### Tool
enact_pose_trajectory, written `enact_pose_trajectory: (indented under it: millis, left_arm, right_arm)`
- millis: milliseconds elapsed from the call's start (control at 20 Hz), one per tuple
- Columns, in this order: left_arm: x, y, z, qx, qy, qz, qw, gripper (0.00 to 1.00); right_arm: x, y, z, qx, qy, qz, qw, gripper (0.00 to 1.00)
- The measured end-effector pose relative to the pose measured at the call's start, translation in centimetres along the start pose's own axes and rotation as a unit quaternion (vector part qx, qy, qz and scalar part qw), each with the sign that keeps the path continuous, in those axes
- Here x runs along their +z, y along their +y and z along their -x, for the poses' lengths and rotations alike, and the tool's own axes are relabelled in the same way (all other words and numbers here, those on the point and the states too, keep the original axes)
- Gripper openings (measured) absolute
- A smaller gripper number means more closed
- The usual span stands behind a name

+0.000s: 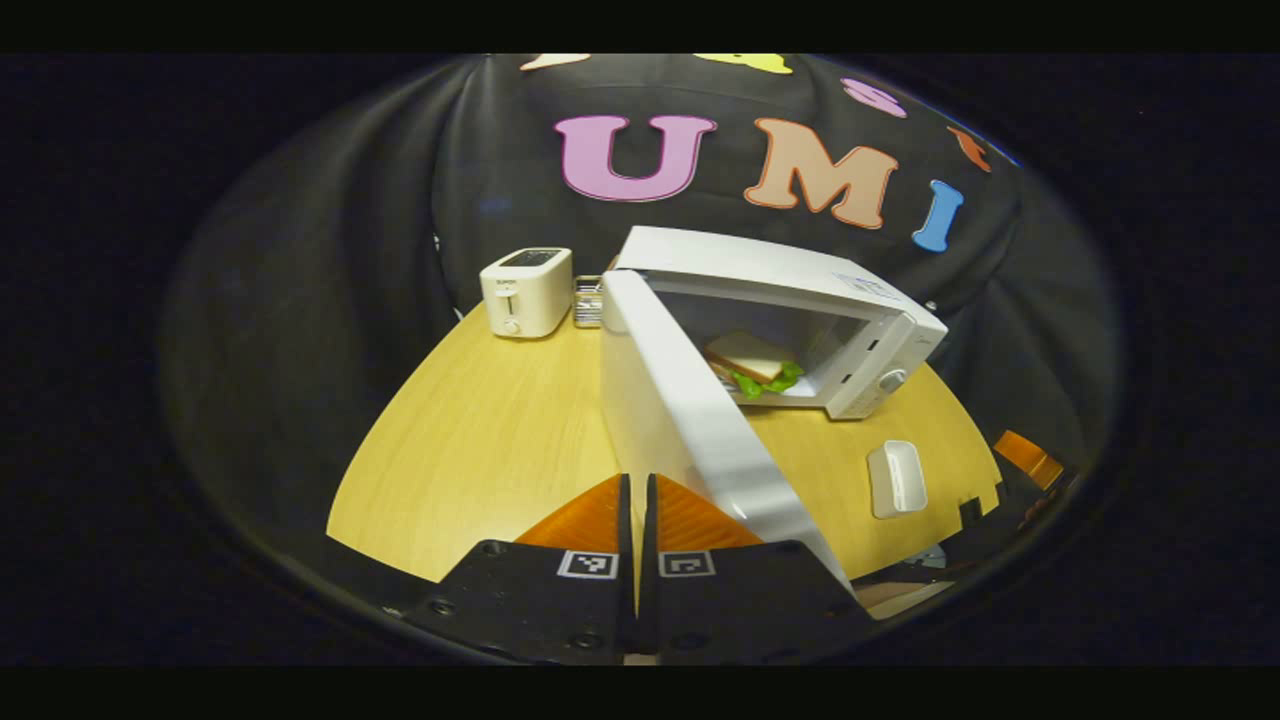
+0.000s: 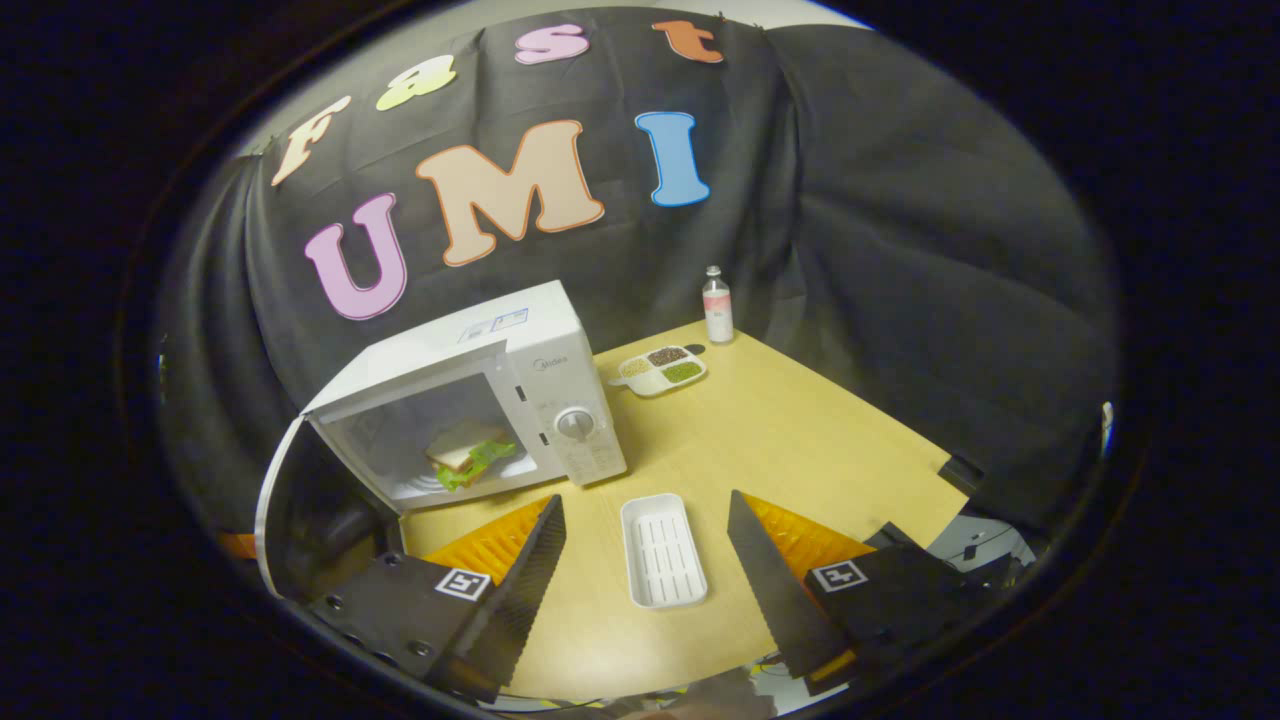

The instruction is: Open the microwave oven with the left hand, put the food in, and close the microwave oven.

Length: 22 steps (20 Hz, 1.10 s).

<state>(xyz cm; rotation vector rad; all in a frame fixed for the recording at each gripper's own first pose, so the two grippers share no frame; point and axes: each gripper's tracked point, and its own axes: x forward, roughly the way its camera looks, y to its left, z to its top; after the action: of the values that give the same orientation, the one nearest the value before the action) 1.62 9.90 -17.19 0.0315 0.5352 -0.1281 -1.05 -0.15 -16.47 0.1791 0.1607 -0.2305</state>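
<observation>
Sandwich (bread w/ green lettuce) lies inside the microwave cavity, toward the front. Microwave sits on the bench, near the back-left as the right gripper view has it. Door is swung wide open; its outer edge reaches right down by the left tongs.

Progress, as I judge it: door opened, food in. Left to do: push the door shut.

Left tongs: fingers closed together, nothing between them, just beside the door's edge; whether they touch it, can't tell. Looks placed to shove the door closed.

Right tongs: spread wide, holding nothing, hanging over the white tray, which is empty on the bench in front of the microwave.

Further out: toaster at the bench's far edge on the door side, w/ a small metal rack beside it. Other side of the microwave: divided dish of grains/beans, bottle behind it.
</observation>
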Motion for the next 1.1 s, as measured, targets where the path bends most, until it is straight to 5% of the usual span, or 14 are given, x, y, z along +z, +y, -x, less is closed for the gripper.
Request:
enact_pose_trajectory:
  millis: [450,500,600,800,850,1050,1100]
  left_arm:
    - [1.7,-10.4,-2.9,-0.051,-0.003,-0.021,0.998,0.01]
    - [1.9,-11.5,-3.4,-0.056,-0.006,-0.024,0.998,0.01]
    - [2.5,-13.5,-4.1,-0.071,-0.011,-0.035,0.997,0.01]
    - [3.5,-16.6,-5.4,-0.093,-0.02,-0.064,0.993,0.01]
    - [3.7,-17.2,-5.7,-0.094,-0.022,-0.068,0.993,0.01]
    - [4.7,-19.3,-6.8,-0.103,-0.028,-0.072,0.992,0.0]
    - [5.1,-19.7,-7.1,-0.104,-0.033,-0.074,0.991,0.01]
  right_arm:
    - [3.5,-4.7,-3.1,0.018,-0.013,0.006,1.0,1.0]
    - [3.8,-5.1,-3.4,0.019,-0.018,0.01,1.0,0.92]
    - [4.8,-5.8,-3.7,0.02,-0.028,0.014,0.999,1.0]
    - [5.7,-6.5,-4.3,0.03,-0.041,0.017,0.999,0.92]
    - [5.8,-6.6,-4.4,0.032,-0.041,0.017,0.998,1.0]
    - [6.1,-6.8,-4.7,0.042,-0.044,0.014,0.998,1.0]
    - [6.0,-6.8,-4.7,0.045,-0.043,0.014,0.998,0.92]
